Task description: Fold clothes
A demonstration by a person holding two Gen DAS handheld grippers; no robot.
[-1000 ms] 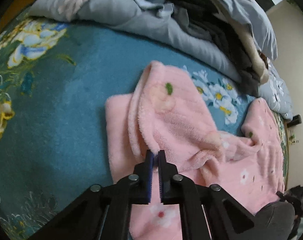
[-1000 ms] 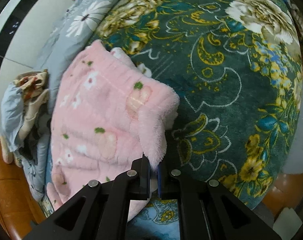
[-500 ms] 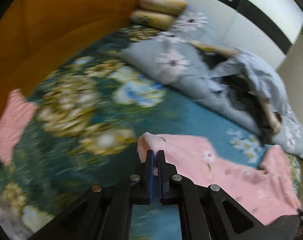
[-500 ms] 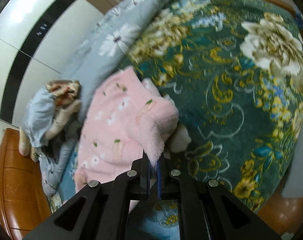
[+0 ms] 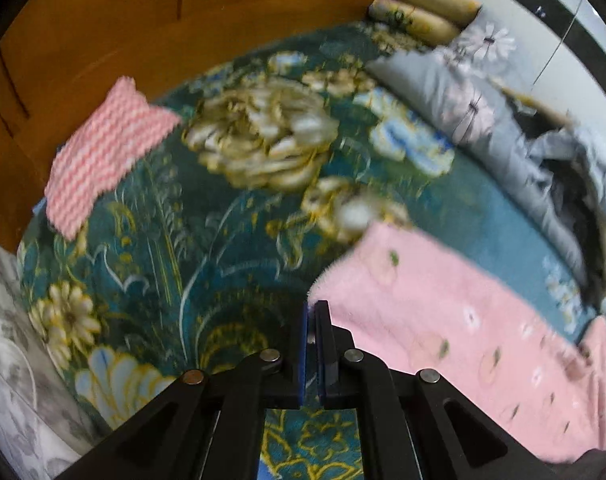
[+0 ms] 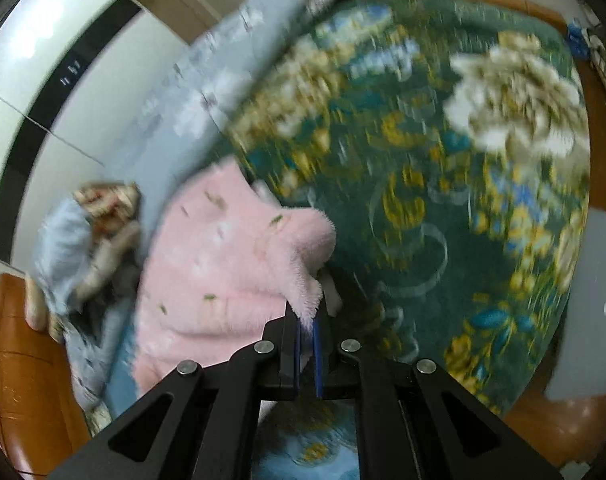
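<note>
A fluffy pink garment (image 5: 455, 320) with small flower prints is stretched over the green floral bedspread (image 5: 207, 240). In the left wrist view my left gripper (image 5: 312, 312) is shut on the garment's near corner, and the cloth runs away to the right. My right gripper (image 6: 307, 320) is shut on another corner of the pink garment (image 6: 223, 264), which hangs in a fold to the left above the bedspread (image 6: 463, 208). Both views are blurred by motion.
A folded pink-and-white striped garment (image 5: 107, 152) lies at the bed's far left by the orange wooden headboard (image 5: 143, 32). A grey flowered quilt (image 5: 483, 100) with a heap of dark clothes (image 5: 575, 184) lines the far side. Two bolster pillows (image 5: 423, 4) sit at the head.
Both grippers have lifted and swung with the pink garment in their hold, pulling it out flat. The left view has turned toward the headboard, bringing the striped garment into sight.
</note>
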